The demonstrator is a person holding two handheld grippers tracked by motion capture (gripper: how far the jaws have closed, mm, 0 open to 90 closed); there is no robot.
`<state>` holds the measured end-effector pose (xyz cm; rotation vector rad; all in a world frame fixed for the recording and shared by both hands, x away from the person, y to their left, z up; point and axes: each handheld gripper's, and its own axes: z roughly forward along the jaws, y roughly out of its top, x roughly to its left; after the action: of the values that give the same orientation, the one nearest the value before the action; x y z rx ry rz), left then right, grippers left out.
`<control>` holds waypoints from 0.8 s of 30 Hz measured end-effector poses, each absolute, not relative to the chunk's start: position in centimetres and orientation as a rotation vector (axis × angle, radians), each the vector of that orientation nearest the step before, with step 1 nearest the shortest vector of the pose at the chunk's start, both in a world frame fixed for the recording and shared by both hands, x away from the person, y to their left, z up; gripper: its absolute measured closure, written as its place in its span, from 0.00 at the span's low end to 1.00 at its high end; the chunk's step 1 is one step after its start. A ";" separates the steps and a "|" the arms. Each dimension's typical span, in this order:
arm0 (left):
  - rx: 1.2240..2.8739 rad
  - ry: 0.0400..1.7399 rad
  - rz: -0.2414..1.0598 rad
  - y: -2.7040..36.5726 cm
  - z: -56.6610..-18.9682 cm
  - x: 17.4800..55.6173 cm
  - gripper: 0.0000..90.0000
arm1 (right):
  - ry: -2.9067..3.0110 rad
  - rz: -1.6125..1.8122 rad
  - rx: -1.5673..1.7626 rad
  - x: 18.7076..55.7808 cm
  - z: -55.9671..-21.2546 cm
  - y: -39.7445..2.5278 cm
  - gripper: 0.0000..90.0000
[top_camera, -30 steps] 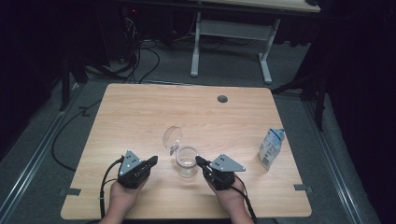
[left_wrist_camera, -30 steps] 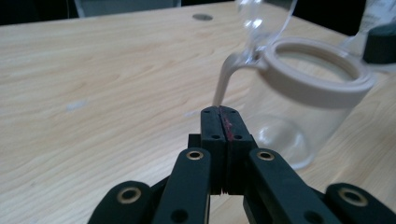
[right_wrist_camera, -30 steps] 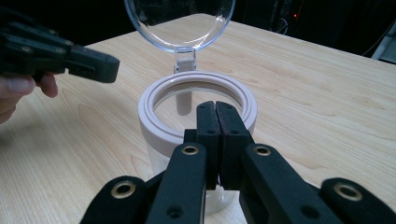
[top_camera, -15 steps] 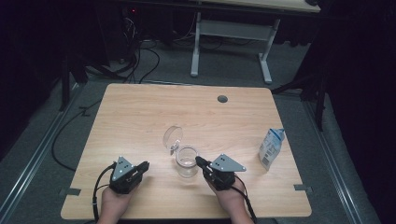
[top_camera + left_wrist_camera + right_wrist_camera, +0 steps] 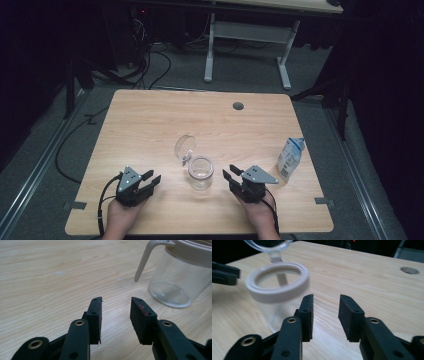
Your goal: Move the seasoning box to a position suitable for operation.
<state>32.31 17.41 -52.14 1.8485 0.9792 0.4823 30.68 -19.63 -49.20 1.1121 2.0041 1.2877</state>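
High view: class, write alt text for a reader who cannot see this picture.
A clear jar with its hinged lid flipped open stands near the front of a wooden table, between two hand-held grippers. The left gripper and the right gripper both point at it with jaws open, touching nothing. A small carton stands near the right edge.

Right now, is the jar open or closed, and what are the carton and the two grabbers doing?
Glass jar: upright, empty, open.
Jar lid: flipped up and back on its hinge.
Small carton: upright at the table's right edge, cap on.
Left gripper: fingers open, holding nothing, left of the jar.
Right gripper: fingers open, holding nothing, right of the jar.
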 end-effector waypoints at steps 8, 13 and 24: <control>1.844 0.988 0.474 17.5 -52.1 32.3 0.60 | 1.965 1.211 1.152 30.4 -50.7 -22.0 0.62; 1.838 0.996 0.470 17.6 -52.2 32.4 0.59 | 1.947 1.182 1.193 30.0 -51.2 -23.6 0.59; 1.841 0.992 0.462 17.4 -52.3 32.3 0.58 | 1.885 1.066 1.258 27.7 -51.6 -28.1 0.56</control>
<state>32.31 17.42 -52.31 1.8408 0.9916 0.4624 27.67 -28.13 -51.64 1.2584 1.8851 1.0665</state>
